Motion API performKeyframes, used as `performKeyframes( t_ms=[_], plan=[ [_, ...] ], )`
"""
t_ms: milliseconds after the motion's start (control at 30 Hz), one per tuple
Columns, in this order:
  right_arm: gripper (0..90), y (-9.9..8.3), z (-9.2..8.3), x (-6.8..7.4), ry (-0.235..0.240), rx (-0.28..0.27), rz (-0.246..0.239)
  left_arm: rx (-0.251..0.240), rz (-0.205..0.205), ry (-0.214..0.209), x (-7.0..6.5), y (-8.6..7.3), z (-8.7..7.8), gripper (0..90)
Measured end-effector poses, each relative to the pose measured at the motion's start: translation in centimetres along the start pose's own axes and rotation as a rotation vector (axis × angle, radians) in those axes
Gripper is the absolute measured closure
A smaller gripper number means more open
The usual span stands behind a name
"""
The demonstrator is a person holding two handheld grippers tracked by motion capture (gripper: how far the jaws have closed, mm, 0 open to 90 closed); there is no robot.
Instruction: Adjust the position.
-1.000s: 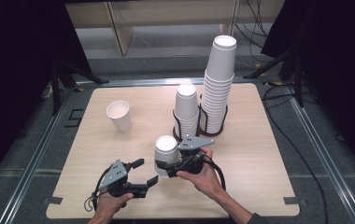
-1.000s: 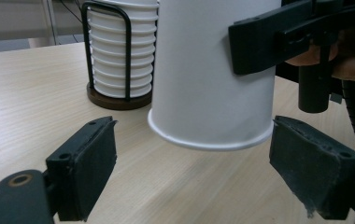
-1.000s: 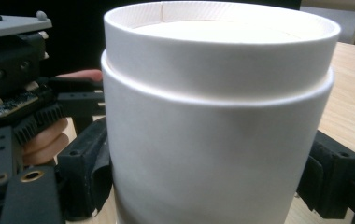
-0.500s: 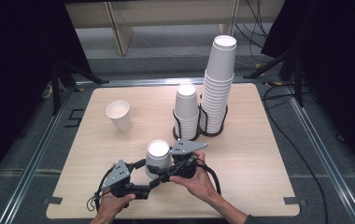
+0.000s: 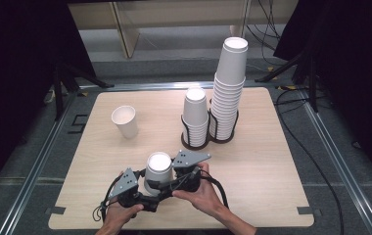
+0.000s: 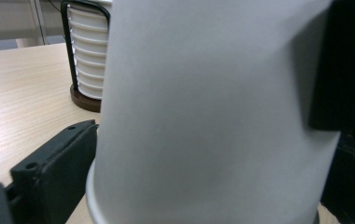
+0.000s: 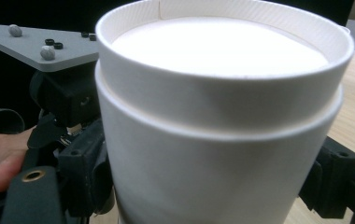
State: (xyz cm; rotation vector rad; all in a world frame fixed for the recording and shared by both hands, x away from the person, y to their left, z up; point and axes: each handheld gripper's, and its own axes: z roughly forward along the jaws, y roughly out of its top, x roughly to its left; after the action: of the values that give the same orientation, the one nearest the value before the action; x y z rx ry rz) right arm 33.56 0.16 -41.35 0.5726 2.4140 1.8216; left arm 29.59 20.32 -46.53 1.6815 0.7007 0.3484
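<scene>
High view: an upside-down paper cup (image 5: 158,169) sits at the worktop's (image 5: 272,161) six o'clock, clamped by the right hand-held gripper (image 5: 176,183). The left hand-held gripper (image 5: 151,191), jaws just opened wide around the cup's lower wall, should close gently to avoid crushing it.

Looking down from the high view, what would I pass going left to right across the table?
Upright single cup → left gripper → upside-down cup between the grippers → short cup stack in its holder → tall cup stack.
</scene>
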Motion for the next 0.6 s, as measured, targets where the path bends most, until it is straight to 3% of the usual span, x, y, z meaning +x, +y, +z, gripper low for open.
performKeyframes(
  t_ms=[167,267,367,500,600],
  plan=[
    [18.7,-0.01,-0.11,0.22,-0.019,0.016,0.012,-0.001,0.01,-0.001,-0.12,0.01,-0.08,4.5],
    [18.3,-0.04,0.03,-0.03,0.01,0.002,0.006,0.009,0.018,0.001,-0.08,0.05,-0.13,5.6],
    [17.5,0.0,-0.12,-0.05,-0.011,0.027,0.002,-0.008,0.019,-0.014,-0.02,-0.04,0.06,6.6],
    [16.4,0.07,-0.03,-0.09,0.013,0.017,0.017,0.019,0.042,0.004,-0.04,0.17,-0.2,7.5],
    [15.7,0.56,-0.57,-0.28,-0.005,0.026,0.004,0.025,0.044,0.007,0.09,0.08,-0.12,8.0]
  ],
)
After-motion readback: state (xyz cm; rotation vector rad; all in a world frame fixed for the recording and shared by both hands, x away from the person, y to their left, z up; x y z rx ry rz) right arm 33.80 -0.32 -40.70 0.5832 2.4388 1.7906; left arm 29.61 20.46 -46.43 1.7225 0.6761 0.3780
